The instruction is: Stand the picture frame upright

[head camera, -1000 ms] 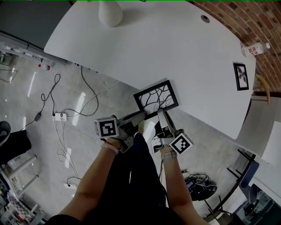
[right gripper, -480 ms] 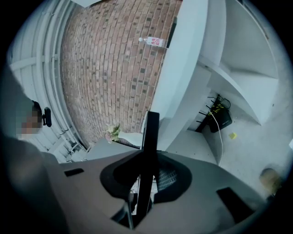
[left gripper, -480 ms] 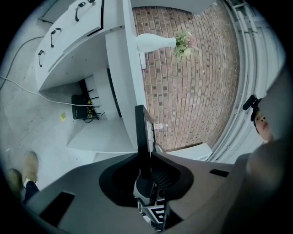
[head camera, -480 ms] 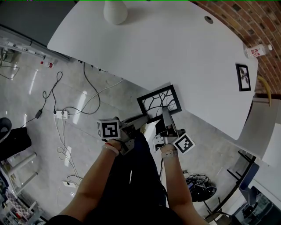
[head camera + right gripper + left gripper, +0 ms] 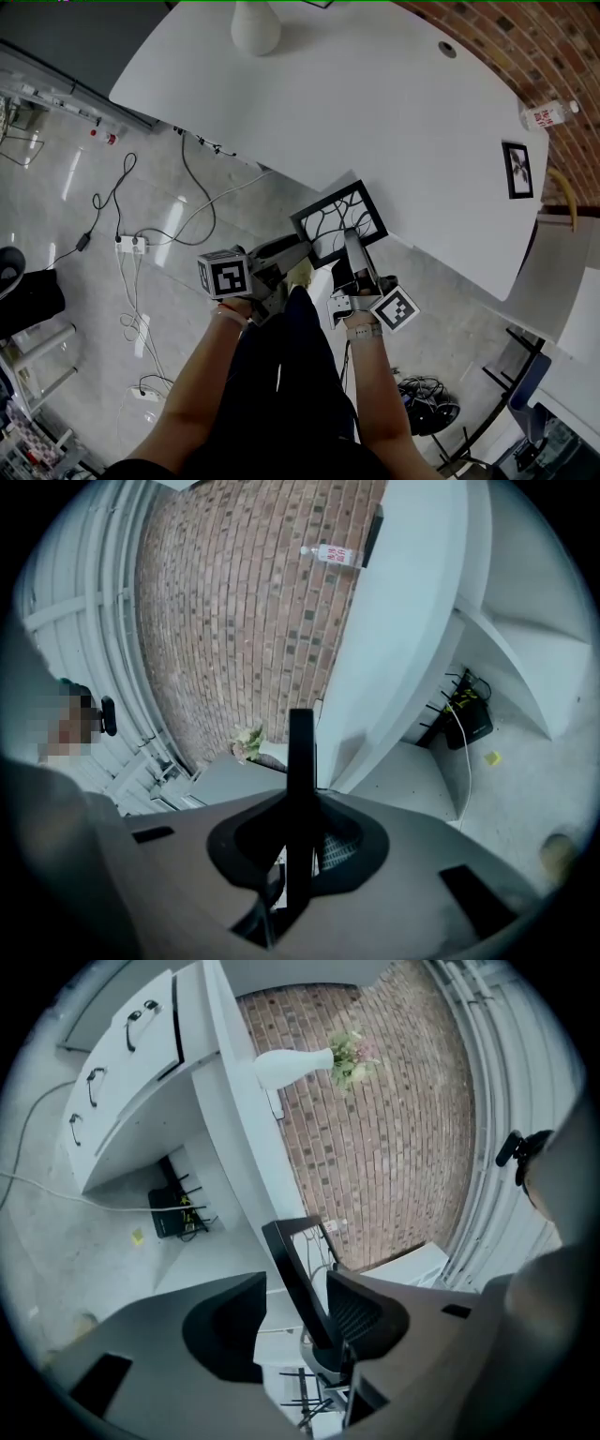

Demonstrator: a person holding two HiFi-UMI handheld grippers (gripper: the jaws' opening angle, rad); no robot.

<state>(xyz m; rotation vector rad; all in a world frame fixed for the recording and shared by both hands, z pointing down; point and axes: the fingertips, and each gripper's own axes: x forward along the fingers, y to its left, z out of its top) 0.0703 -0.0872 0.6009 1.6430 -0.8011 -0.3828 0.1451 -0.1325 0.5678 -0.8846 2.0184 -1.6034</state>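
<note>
The right gripper [image 5: 301, 844] is closing on the picture frame's [image 5: 339, 221] edge — apparently taking over — as the left gripper's [image 5: 295, 1299] jaws open around it.

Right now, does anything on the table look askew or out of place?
Yes. The picture frame hangs tilted over the near edge of the table, neither flat nor upright. The jaws of the right gripper are closing on its edge, while those of the left gripper are opening around it.
</note>
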